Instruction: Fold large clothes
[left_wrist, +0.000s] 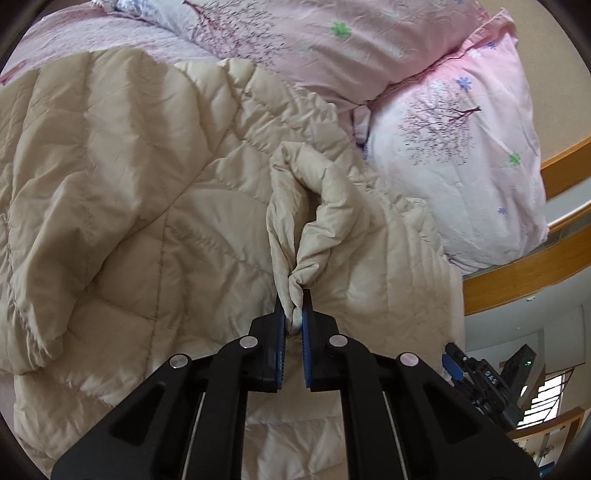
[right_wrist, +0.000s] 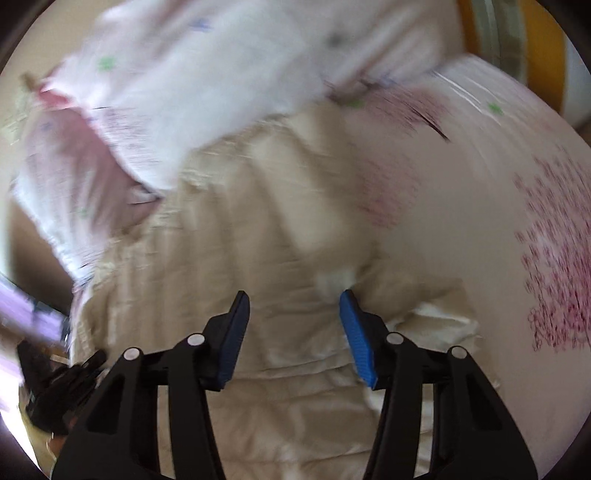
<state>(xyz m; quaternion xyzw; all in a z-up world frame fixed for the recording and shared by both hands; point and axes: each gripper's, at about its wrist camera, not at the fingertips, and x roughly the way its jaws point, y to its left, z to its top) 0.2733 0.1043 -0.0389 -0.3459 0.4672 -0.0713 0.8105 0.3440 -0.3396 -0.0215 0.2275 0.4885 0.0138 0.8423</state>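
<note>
So the left gripper (left_wrist: 294, 310) is clamped tight on a bunched-up fold of the beige quilted coat (left_wrist: 147, 206), which fills the left and middle of the left wrist view on the bed. A pink floral pillow (left_wrist: 461, 166) sits at the upper right. In the blurry right wrist view, the right gripper (right_wrist: 293, 299) has its jaws apart over the coat (right_wrist: 258, 240), nothing pinched between them

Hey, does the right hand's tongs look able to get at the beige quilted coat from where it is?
Probably yes: the right tongs stand open just above the beige quilted coat, with nothing between, though the picture is blurred.
</note>
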